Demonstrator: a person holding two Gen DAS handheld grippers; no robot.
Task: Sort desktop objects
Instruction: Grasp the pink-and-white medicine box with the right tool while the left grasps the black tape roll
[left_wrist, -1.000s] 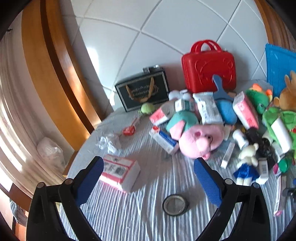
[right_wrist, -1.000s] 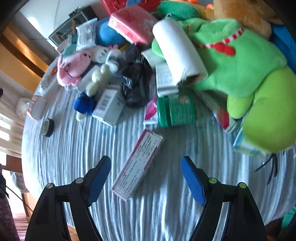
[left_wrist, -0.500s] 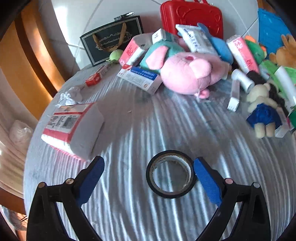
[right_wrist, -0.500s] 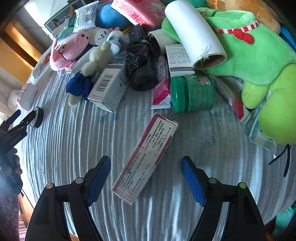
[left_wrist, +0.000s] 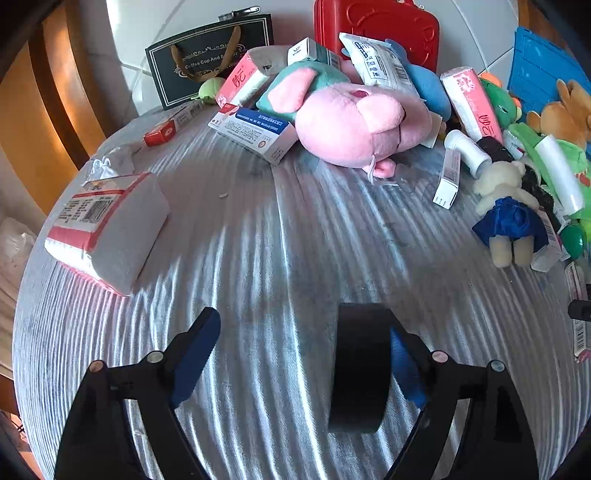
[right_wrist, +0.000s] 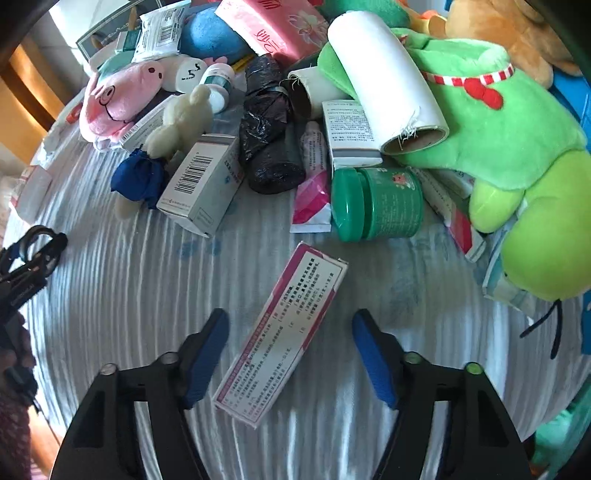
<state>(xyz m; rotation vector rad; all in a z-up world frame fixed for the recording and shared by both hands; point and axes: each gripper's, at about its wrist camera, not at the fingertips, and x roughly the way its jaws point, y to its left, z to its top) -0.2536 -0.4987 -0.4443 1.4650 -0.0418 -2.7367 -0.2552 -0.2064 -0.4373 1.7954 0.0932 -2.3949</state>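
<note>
A black tape roll (left_wrist: 360, 365) stands on edge between the fingers of my left gripper (left_wrist: 299, 343), leaning against the right finger; a wide gap remains on its left, so the gripper is open. My right gripper (right_wrist: 290, 343) is open with its fingers on either side of a long pink-and-white medicine box (right_wrist: 282, 345) lying flat on the striped cloth. The left gripper also shows at the left edge of the right wrist view (right_wrist: 29, 254).
A tissue pack (left_wrist: 110, 229) lies left. A pile holds a pink plush pig (left_wrist: 351, 122), blue-white box (left_wrist: 255, 129), small bear doll (left_wrist: 508, 206), red case (left_wrist: 376, 29), green jar (right_wrist: 376, 203), white roll (right_wrist: 388, 81), green plush (right_wrist: 517, 147), barcode box (right_wrist: 203, 184).
My left gripper dropped low over the tape roll, which went from lying flat to standing on edge against the right finger. My right gripper moved down around the long box.
</note>
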